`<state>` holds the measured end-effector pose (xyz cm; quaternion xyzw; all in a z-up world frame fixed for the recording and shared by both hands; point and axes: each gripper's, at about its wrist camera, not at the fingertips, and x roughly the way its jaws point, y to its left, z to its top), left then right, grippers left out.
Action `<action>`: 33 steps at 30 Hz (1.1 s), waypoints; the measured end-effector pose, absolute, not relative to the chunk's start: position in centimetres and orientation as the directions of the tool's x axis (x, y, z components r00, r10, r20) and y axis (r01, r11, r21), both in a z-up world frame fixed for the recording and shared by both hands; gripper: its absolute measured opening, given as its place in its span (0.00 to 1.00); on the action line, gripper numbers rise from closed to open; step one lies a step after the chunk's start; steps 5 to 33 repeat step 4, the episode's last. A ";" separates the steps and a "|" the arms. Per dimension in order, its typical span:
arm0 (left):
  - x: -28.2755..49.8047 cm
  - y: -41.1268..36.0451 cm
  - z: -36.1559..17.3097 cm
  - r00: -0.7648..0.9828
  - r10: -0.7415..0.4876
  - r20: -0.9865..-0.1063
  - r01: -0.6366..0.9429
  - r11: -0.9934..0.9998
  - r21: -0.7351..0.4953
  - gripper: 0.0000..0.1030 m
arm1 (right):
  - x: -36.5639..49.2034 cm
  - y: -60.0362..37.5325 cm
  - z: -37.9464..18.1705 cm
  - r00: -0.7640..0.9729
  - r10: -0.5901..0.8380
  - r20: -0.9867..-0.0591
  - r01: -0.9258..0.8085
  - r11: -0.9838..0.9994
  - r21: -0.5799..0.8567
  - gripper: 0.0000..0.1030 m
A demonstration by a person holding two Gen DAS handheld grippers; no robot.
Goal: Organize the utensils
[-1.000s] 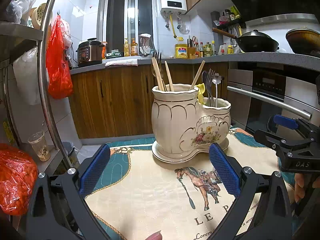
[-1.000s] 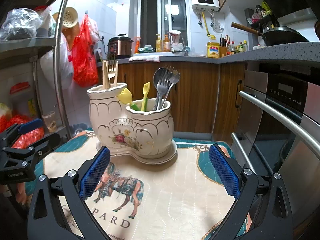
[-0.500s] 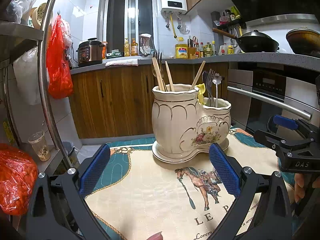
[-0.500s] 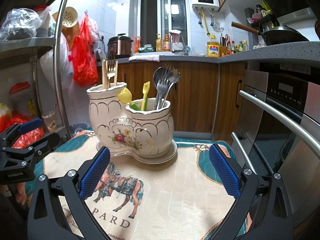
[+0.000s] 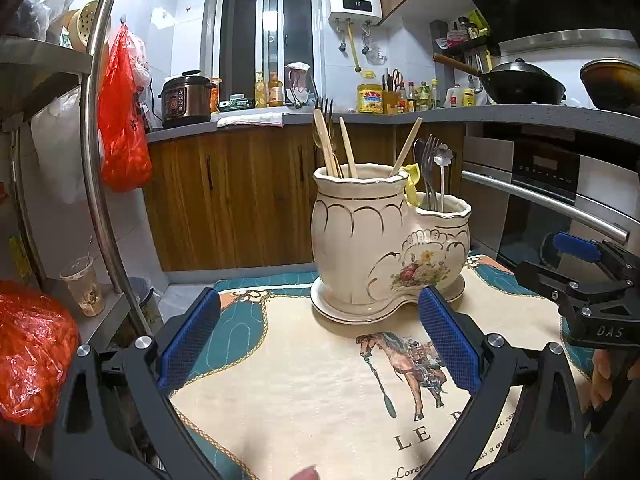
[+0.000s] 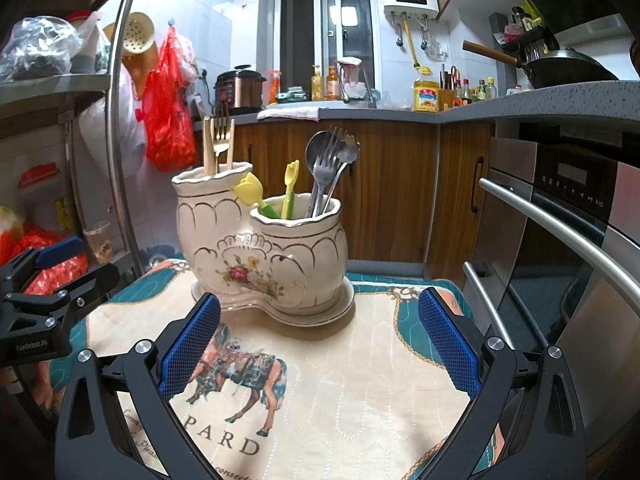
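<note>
A cream ceramic double utensil holder (image 5: 384,240) (image 6: 260,248) stands on a horse-print mat (image 5: 320,380) (image 6: 340,380). Its taller pot holds wooden chopsticks (image 5: 326,144) (image 6: 208,144) and a gold fork (image 6: 222,136). Its lower pot holds a metal spoon and forks (image 6: 326,164) (image 5: 430,160) and yellow tulip-topped picks (image 6: 290,180). My left gripper (image 5: 318,340) is open and empty, a little short of the holder. My right gripper (image 6: 318,340) is open and empty, also short of it. Each gripper shows in the other's view: the right gripper (image 5: 580,276), the left gripper (image 6: 52,280).
A steel rack post (image 5: 100,160) and red plastic bags (image 5: 32,352) stand at the left. An oven with a bar handle (image 6: 560,232) is at the right. Wooden cabinets and a cluttered counter (image 5: 280,120) lie behind the mat.
</note>
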<state>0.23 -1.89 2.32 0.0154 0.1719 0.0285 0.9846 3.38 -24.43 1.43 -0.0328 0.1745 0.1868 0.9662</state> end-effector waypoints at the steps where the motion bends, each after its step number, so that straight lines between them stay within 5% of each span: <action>1: 0.3 -1.9 2.3 0.938 0.060 -0.340 -0.049 0.998 0.040 0.95 | 3.4 -24.4 1.4 0.870 0.349 -0.349 -0.372 0.928 0.001 0.95; 33: 0.2 -2.0 2.3 0.938 0.060 -0.341 -0.049 0.998 0.041 0.95 | 3.4 -24.5 1.4 0.869 0.347 -0.351 -0.370 0.929 0.003 0.95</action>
